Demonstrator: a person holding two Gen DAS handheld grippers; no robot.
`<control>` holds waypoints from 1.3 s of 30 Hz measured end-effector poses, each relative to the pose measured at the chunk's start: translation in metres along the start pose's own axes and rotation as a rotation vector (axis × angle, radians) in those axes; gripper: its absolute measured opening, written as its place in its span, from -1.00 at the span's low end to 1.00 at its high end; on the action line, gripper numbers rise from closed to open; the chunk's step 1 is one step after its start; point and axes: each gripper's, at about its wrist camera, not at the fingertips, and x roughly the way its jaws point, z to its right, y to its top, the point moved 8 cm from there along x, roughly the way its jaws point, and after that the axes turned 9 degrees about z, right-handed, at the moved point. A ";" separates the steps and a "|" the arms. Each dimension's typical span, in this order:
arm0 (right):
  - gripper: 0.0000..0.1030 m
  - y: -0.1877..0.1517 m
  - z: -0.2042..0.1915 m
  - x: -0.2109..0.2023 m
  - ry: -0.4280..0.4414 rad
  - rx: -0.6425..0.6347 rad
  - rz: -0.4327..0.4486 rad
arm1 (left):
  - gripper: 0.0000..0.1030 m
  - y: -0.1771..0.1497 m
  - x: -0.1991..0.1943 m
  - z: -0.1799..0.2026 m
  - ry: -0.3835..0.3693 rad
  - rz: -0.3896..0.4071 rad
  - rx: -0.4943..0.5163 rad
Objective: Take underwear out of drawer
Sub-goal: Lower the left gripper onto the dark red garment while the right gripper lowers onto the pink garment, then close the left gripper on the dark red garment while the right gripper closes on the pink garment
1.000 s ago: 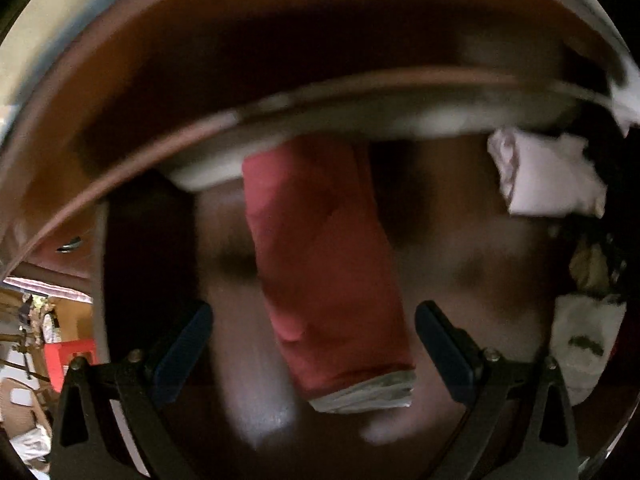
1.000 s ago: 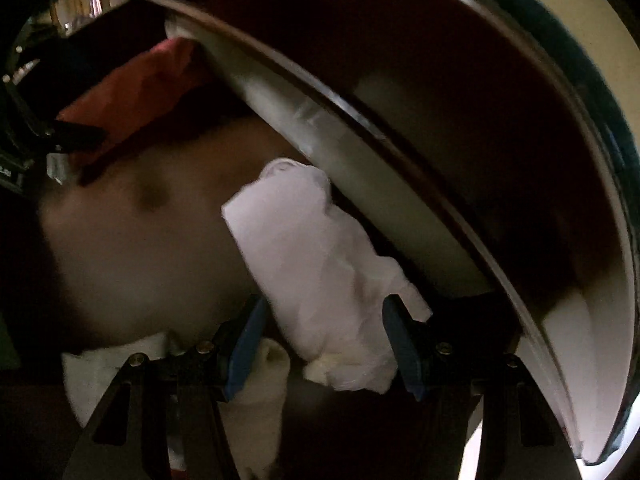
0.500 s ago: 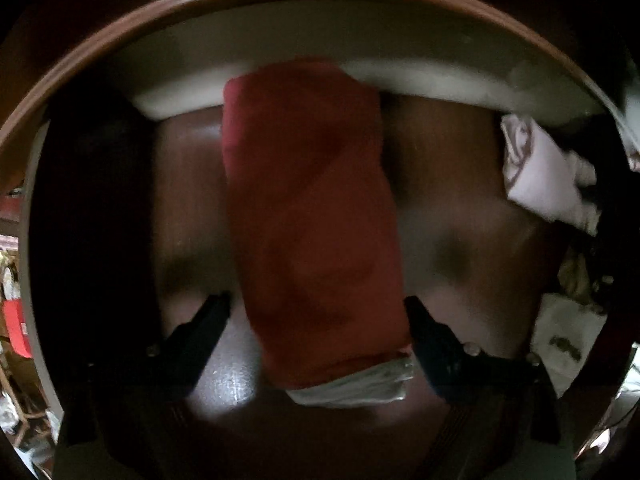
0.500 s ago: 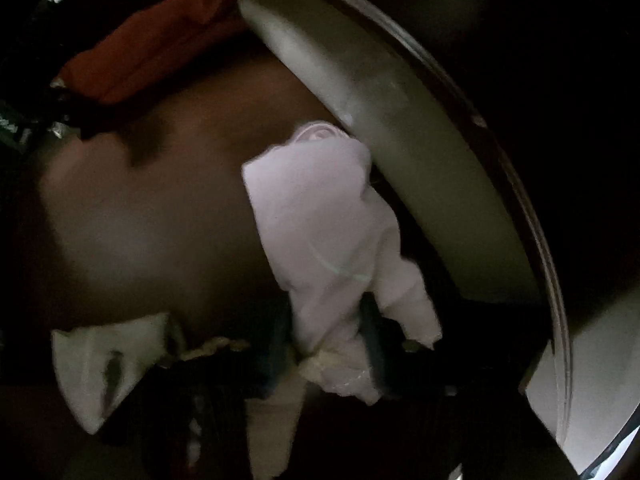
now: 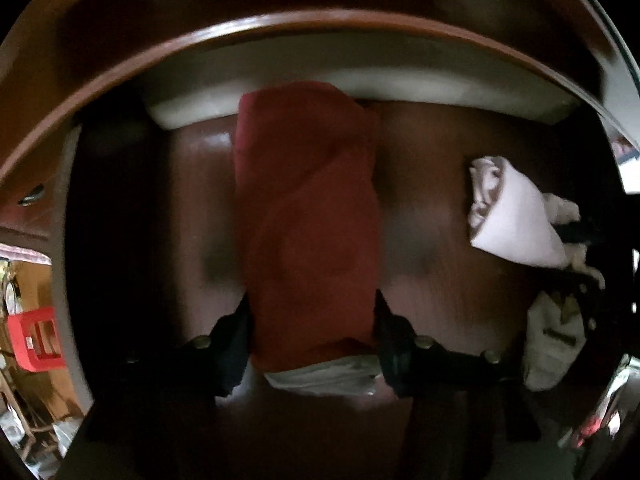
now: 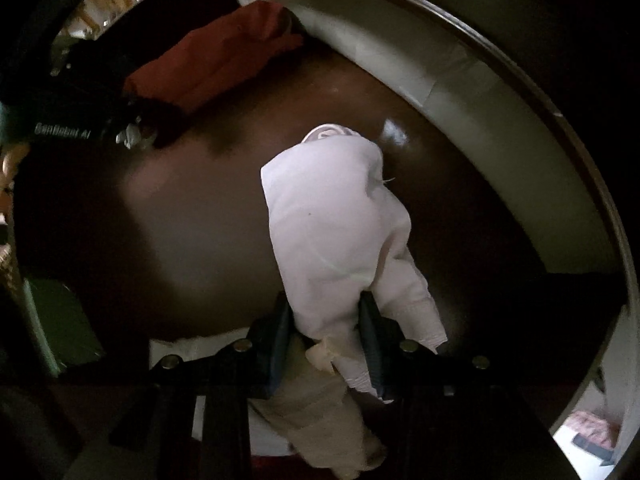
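Now that both sets of jaws have just been closing, the left gripper [image 5: 312, 320] pinches the red underwear [image 5: 308, 220] and the right gripper [image 6: 326, 320] clamps the white underwear [image 6: 332, 216], each ready to lift from the drawer [image 5: 440, 152].

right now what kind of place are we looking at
Most likely the inside of a dark wooden dresser drawer in a home: folded red underwear and a white garment lie on its bottom, with a pale inner wall.

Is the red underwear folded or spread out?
Folded: the red underwear lies as a compact oblong bundle on the drawer floor, between the left gripper's fingers.
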 end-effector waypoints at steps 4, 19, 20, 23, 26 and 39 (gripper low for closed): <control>-0.29 0.009 0.003 0.006 0.036 0.063 0.016 | 0.02 -0.012 -0.006 0.000 0.000 -0.026 0.031; 0.30 0.017 0.000 -0.013 0.046 -0.039 0.148 | 0.26 -0.033 -0.023 0.004 -0.013 -0.026 0.004; 0.31 0.018 -0.004 -0.009 0.046 -0.059 0.146 | 0.31 -0.029 -0.024 0.004 -0.002 -0.014 0.007; 0.31 0.043 -0.040 -0.005 0.017 -0.162 0.125 | 0.42 -0.019 -0.027 0.004 0.059 0.024 0.040; 0.31 0.053 -0.047 0.009 -0.011 -0.268 0.117 | 0.43 -0.015 -0.021 0.003 0.082 0.031 0.075; 0.35 0.077 -0.035 0.048 0.030 -0.376 0.028 | 0.46 -0.012 -0.014 0.027 0.098 -0.046 0.106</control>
